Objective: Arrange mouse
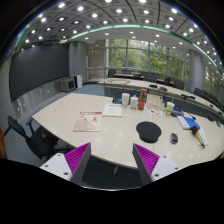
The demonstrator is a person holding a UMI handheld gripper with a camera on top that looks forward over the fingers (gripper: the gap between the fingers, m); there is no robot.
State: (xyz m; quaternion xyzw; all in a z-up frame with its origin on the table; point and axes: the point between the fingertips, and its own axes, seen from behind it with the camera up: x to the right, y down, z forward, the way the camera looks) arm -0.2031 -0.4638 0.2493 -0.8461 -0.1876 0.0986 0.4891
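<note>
Gripper (111, 160) fingers are spread apart, holding nothing, above the counter (70, 138) near edge. Left of them lies a pink booklet (88, 121). Beyond them sits a round black pad (149, 131). Mouse (188, 123) lies farther right, near the counter's right edge.

Hand-held gripper (112, 160): two fingers of matching build, each a pale white-grey outer body with a wedge-shaped magenta pad (76, 157) on its inner face, pad surfaces showing a fine dotted or ribbed texture, no cables, screws or markings discernible.
</note>
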